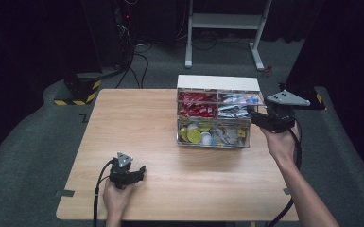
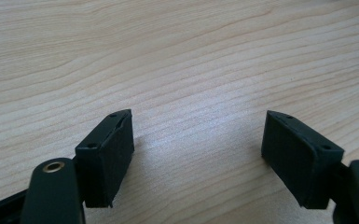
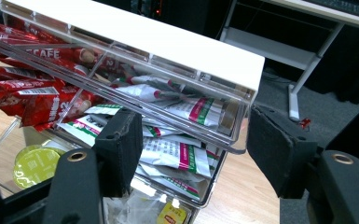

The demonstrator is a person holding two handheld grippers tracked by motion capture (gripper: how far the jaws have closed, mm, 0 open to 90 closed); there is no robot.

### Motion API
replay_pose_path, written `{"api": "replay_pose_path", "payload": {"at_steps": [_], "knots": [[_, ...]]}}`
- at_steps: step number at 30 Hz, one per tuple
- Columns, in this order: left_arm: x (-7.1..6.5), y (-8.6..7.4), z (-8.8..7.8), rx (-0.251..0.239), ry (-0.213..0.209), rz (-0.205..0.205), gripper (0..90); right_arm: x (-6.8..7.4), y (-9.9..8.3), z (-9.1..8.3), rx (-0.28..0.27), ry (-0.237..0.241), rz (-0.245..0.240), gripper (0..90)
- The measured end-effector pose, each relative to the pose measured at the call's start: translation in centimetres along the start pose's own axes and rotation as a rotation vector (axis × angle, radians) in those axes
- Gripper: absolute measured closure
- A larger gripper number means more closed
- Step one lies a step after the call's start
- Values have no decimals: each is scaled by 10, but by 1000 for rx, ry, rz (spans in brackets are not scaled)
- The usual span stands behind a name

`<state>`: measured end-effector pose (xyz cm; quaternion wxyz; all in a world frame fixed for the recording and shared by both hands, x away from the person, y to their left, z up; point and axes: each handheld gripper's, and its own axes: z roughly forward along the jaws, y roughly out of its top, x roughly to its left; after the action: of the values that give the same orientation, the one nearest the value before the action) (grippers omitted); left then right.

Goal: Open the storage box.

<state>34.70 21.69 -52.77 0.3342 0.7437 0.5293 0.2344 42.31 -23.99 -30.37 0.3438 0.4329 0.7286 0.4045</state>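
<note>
The clear organiser box [image 1: 213, 118] with a white top stands at the upper right of the table [image 1: 137, 142] in the high view, and the right gripper [image 1: 255, 117] hangs at its right end. In the right gripper view, lower half of the frame, its jaws stand partly open with the corner of the box's clear lid [image 3: 135, 105] and the white tea sachets [image 3: 172, 154] between them; the pads do not appear to press on anything yet. To do this well, I would settle on the lid's edge squarely, close gently so the thin plastic does not slip, and keep the sachets out of the pinch. The left gripper [image 2: 198, 154] rests low on bare table, jaws wide and empty.
</note>
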Motion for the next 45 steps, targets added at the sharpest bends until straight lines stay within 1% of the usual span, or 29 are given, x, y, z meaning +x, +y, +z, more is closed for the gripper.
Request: {"api": "replay_pose_path", "payload": {"at_steps": [4, 11, 15, 24, 29, 31, 33, 35, 37, 39, 40, 43, 44, 45], "knots": [[0, 0, 0, -2, -1, 2, 256, -1, 3, 0, -7, -1, 11, 365], [-1, -1, -1, -1, -3, 12, 257, -3, 8, -1, -4, 4, 9, 368], [-1, 0, -1, -1, -3, 12, 257, -4, 12, -1, -6, 7, 10, 370], [-1, 0, 0, -2, 1, 7, 257, -8, 19, 0, -5, 18, 31, 371], [-1, 0, 0, -3, -4, 2, 280, -9, 23, 0, 0, 20, 36, 374], [0, 2, 0, 4, -2, 8, 291, -10, 24, 0, 1, 23, 38, 374], [1, 4, 0, 11, -14, 6, 296, -10, 24, 1, 3, 25, 41, 374], [0, 5, 0, 6, -20, 8, 299, -10, 25, 1, 5, 25, 42, 375], [-1, 8, -2, -11, -33, 15, 311, -11, 26, 1, 6, 26, 41, 375], [-2, 10, -3, -13, -36, 16, 312, -11, 26, 1, 7, 26, 44, 375], [-4, 14, -5, -25, -44, 34, 313, -11, 27, 1, 9, 27, 48, 375], [-6, 18, -6, -36, -54, 45, 318, -12, 27, 1, 7, 26, 39, 376], [-7, 23, -8, -44, -74, 48, 319, -11, 28, 1, 7, 26, 44, 376], [-8, 25, -9, -50, -83, 55, 322, -11, 28, 1, 7, 26, 44, 376]]}}
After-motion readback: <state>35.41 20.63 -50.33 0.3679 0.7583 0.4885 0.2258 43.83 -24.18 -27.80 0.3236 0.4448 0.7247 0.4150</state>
